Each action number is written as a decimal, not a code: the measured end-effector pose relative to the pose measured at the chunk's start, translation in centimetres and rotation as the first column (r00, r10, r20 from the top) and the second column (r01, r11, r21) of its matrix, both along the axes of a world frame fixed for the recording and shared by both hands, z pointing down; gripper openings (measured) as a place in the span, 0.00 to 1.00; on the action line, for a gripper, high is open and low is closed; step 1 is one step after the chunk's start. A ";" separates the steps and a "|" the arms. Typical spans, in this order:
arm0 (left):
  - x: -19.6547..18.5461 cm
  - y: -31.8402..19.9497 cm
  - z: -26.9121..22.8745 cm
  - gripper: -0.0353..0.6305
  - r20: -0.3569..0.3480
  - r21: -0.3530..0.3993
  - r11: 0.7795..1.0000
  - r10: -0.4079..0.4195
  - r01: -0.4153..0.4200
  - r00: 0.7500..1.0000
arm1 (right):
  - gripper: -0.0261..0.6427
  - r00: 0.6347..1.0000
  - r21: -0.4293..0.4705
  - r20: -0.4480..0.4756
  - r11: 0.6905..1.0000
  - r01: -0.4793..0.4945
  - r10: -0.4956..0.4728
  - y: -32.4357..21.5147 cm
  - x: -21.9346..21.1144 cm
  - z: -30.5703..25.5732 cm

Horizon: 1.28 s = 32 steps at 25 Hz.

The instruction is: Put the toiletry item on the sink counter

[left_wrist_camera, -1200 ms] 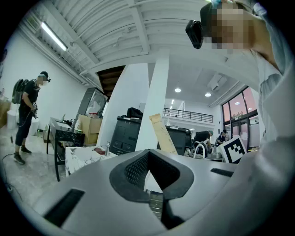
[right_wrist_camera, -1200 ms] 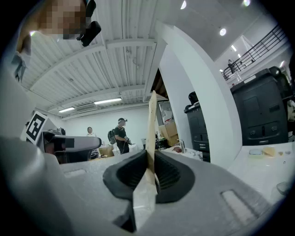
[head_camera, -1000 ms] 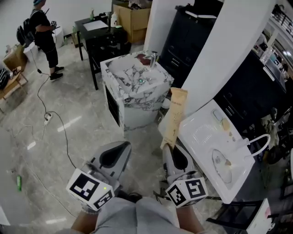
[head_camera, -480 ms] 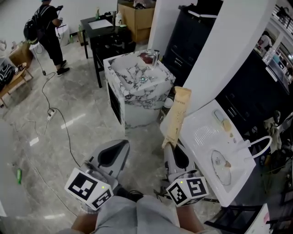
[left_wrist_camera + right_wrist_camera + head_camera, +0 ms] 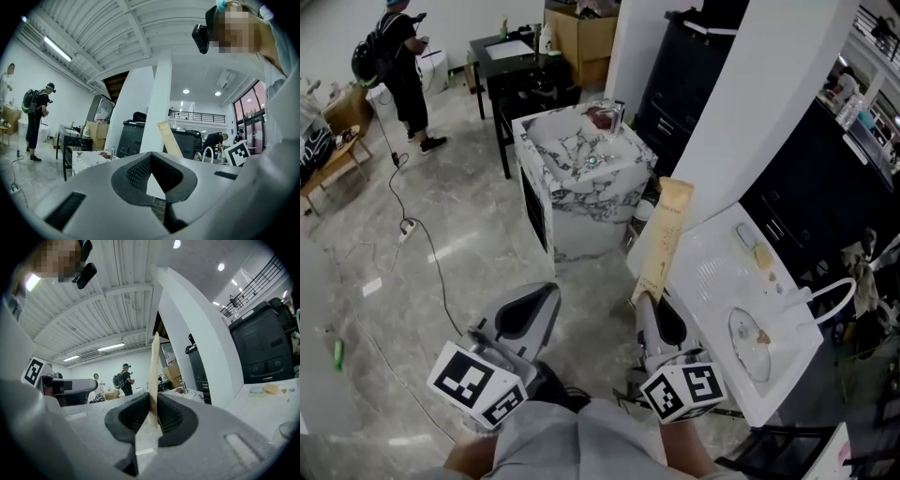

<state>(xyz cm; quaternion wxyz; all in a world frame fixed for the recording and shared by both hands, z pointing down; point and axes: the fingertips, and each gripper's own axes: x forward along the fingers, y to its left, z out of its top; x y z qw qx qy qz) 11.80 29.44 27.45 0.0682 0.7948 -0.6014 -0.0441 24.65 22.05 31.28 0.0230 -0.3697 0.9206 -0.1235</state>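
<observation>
The white sink worktop [image 5: 710, 274] takes up the right of the head view. Just off its left edge the tan toiletry pack [image 5: 662, 234] stands upright, pinched at its base by the right claw [image 5: 648, 298]. Farther left, the left claw [image 5: 546, 292] is closed on nothing. This looks like the carrying step. Next, the pack probably needs swinging over the worktop and lowering.

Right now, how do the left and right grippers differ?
Left gripper is shut and empty; right gripper is shut on the tan toiletry packet, which stands upright. Left gripper is over floor; right gripper is beside the white sink counter. Both point forward, side by side.
</observation>
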 end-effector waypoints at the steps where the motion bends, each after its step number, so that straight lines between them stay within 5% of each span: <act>1: 0.2 -0.1 0.0 0.06 0.002 -0.001 1.000 0.004 -0.004 1.000 | 0.11 1.000 -0.004 0.001 1.000 -0.004 0.004 -0.1 0.2 0.2; 13: -1.3 -3.6 0.4 0.06 -0.001 -0.003 1.000 0.027 -0.027 1.000 | 0.11 0.999 -0.031 0.001 0.999 -0.033 0.033 -3.3 -0.9 1.0; 32: -12.0 -18.5 0.3 0.06 -0.013 -0.006 0.991 0.132 -0.132 0.991 | 0.11 0.991 -0.086 0.007 0.988 -0.131 0.132 -16.8 -11.1 1.2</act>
